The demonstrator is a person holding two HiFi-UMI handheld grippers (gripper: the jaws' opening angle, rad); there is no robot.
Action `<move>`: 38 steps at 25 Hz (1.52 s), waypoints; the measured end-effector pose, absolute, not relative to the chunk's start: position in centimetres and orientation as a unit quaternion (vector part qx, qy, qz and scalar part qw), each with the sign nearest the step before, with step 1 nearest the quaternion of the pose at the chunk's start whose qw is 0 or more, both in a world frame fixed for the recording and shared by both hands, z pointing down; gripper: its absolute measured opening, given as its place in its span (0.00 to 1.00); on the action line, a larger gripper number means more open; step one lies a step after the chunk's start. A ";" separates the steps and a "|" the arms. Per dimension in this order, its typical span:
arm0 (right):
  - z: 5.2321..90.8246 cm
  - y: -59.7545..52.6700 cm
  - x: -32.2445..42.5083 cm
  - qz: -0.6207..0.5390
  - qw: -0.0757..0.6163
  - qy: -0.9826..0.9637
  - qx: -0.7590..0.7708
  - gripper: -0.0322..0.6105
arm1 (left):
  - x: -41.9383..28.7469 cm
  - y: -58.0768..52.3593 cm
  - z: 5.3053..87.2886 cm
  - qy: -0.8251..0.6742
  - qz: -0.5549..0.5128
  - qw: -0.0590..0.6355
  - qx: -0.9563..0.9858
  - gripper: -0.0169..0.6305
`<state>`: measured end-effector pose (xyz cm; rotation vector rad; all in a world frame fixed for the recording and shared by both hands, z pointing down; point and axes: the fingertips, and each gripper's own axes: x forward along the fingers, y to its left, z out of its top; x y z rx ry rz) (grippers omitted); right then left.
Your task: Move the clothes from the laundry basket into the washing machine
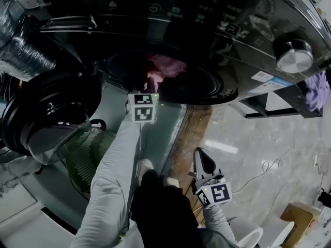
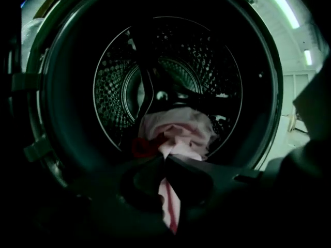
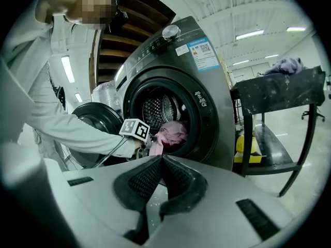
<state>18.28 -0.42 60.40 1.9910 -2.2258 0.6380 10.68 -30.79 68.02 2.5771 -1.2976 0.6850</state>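
Pinching the pink garment (image 2: 178, 130) at the lower rim of the drum (image 2: 116, 76), left gripper (image 2: 164, 159) clamped; cloth likely soft, light, best gripped bunched; right gripper (image 3: 161, 158) closed, empty.

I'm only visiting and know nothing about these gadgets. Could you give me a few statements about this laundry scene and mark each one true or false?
1. The washing machine has its door swung open. True.
2. The left gripper is empty. False: its jaws are shut on a pink cloth at the mouth of the machine.
3. The drum has nothing in it. False: pink clothes lie at its bottom.
4. The right gripper has its jaws together with nothing between them. True.
5. A purple cloth lies on top of the black stand beside the machine. True.
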 end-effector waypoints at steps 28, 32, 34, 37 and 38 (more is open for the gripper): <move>42.5 0.5 16.0 0.205 0.012 -0.756 0.622 0.08 | 6.1 -23.9 47.9 -0.443 0.184 0.081 0.874 0.54; 36.9 0.9 15.3 0.185 0.009 -0.772 0.608 0.08 | 3.8 -20.7 41.7 -0.463 0.163 0.096 0.866 0.54; 34.0 1.2 14.9 0.173 0.008 -0.781 0.601 0.08 | 2.9 -19.1 38.4 -0.472 0.147 0.100 0.864 0.54; 29.6 1.4 14.2 0.145 0.004 -0.796 0.588 0.08 | 1.9 -17.0 33.1 -0.479 0.124 0.094 0.864 0.54; 28.2 1.5 14.0 0.136 0.002 -0.801 0.584 0.08 | 1.7 -16.4 31.4 -0.480 0.117 0.090 0.865 0.53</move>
